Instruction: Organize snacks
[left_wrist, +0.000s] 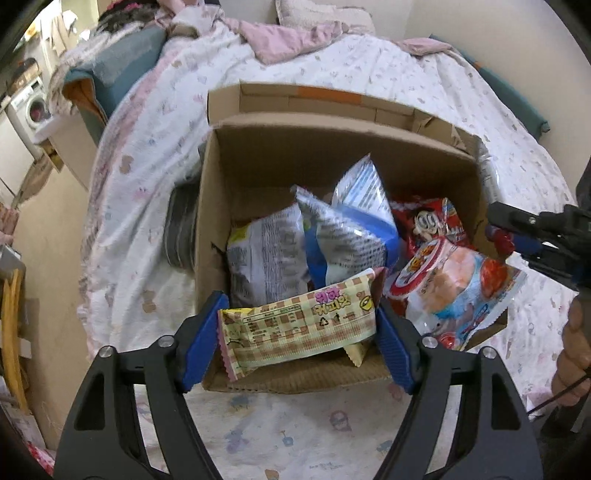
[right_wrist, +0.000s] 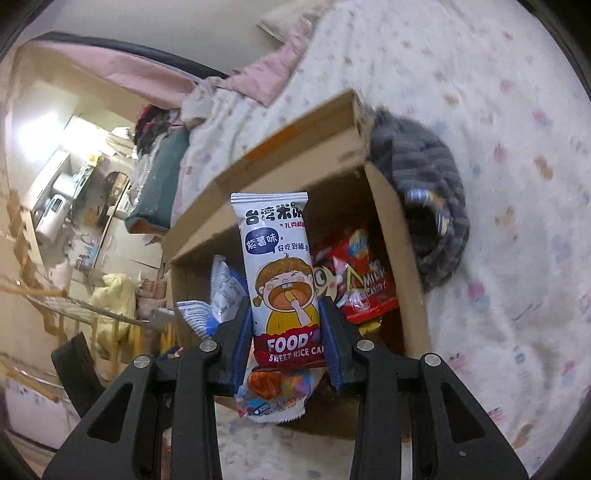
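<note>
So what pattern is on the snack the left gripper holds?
Cream and tan checks with pink ends on the wafer packet, clearest in the left wrist view.

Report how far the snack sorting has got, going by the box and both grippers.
Done: the cardboard box on the bed already holds several packets, among them a red bag and a silver bag.
In hand: the left gripper clamps a checkered wafer packet over the box; the right gripper clamps a sweet rice cake packet.
Left: both held packets still need placing.
</note>
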